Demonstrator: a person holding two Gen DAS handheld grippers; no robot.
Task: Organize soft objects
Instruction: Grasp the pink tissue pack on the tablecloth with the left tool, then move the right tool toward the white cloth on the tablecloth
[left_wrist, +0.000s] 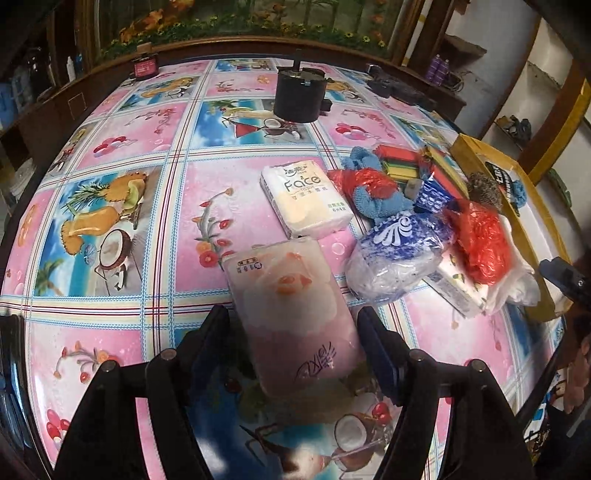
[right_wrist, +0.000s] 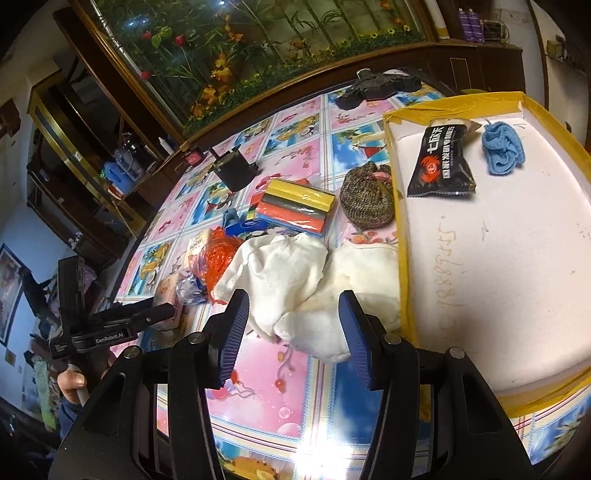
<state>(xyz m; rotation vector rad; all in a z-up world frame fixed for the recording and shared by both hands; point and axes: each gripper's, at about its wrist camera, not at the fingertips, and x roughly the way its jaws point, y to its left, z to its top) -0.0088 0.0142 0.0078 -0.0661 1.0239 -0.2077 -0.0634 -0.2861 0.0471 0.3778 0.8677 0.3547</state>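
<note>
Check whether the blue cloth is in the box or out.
In: the blue cloth lies on the box's white floor, beside the black packet.

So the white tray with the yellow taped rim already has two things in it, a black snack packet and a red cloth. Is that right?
Nearly. The tray does hold two things, and one is the black snack packet, but the cloth beside it is blue, not red. The right wrist view shows it clearly, bunched up near the tray's far end.

Tissue pack (left_wrist: 291, 314) before another pack (left_wrist: 304, 201), bag pile (left_wrist: 402, 251) right, tray (right_wrist: 480, 258) beyond
</note>
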